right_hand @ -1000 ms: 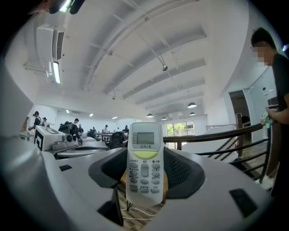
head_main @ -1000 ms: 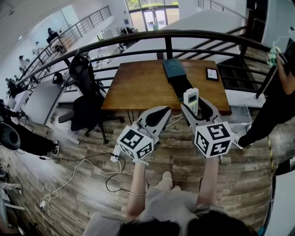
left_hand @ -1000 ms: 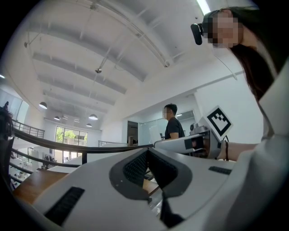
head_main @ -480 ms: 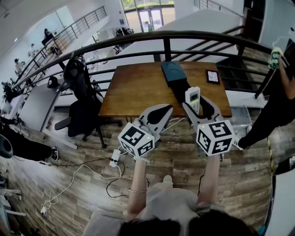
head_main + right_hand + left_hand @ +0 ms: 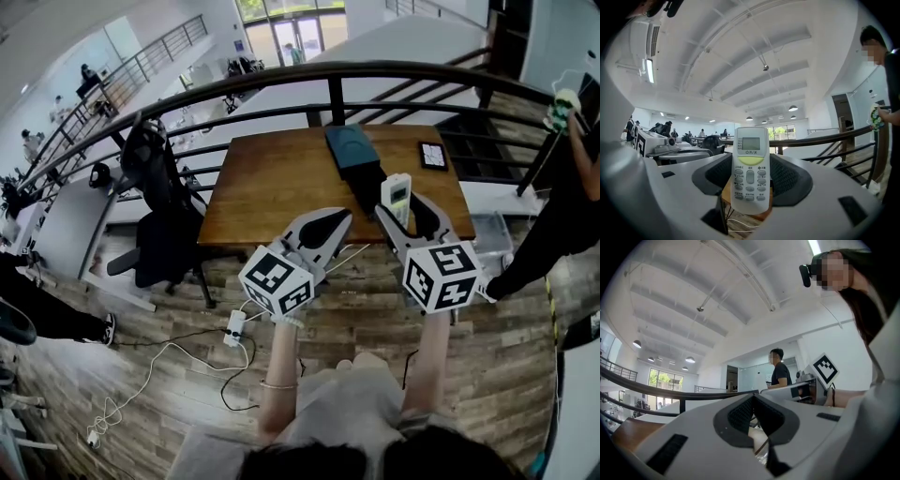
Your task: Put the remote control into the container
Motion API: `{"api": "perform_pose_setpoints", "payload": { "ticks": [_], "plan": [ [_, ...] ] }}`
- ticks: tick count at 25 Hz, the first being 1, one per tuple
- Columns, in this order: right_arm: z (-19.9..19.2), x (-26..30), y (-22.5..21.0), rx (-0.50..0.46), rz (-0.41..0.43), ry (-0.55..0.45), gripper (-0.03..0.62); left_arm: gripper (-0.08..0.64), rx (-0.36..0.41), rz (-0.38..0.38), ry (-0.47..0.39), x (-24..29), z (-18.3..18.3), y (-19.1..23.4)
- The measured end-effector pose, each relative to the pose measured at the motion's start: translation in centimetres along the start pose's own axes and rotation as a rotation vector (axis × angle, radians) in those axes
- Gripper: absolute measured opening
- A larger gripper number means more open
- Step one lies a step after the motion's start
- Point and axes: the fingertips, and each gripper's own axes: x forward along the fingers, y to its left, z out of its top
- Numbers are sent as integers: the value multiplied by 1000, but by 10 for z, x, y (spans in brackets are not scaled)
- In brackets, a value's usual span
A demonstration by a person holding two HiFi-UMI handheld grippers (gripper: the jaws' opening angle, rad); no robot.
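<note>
A white remote control (image 5: 395, 195) (image 5: 750, 168) with a small screen stands upright between the jaws of my right gripper (image 5: 406, 214) (image 5: 751, 177), which is shut on it. I hold it in the air over the near edge of the wooden table (image 5: 272, 178). A dark teal container (image 5: 348, 146) lies on the far middle of the table, beyond the remote. My left gripper (image 5: 325, 225) (image 5: 753, 401) hangs beside the right one, to its left, with its jaws together and nothing in them.
A small dark device (image 5: 432, 155) lies on the table's far right. A black railing (image 5: 281, 80) runs behind the table. A black office chair (image 5: 155, 178) stands to the left, and a person (image 5: 572, 197) stands at the right. Cables and a power strip (image 5: 233, 328) lie on the floor.
Both grippers and the remote have drifted slightly forward toward the table. The grip on the remote is unchanged.
</note>
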Motion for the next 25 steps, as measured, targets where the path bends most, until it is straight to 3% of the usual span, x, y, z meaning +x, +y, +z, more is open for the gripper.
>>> {"api": "perform_pose_setpoints", "payload": {
  "ticks": [9,25],
  "plan": [
    [-9,24,-12,18,2,40,245,3,-40,20,11,7,-12,24],
    [-2,111,-71,6,62,83,245,5,-59,71,6,70,-23,100]
  ]
}}
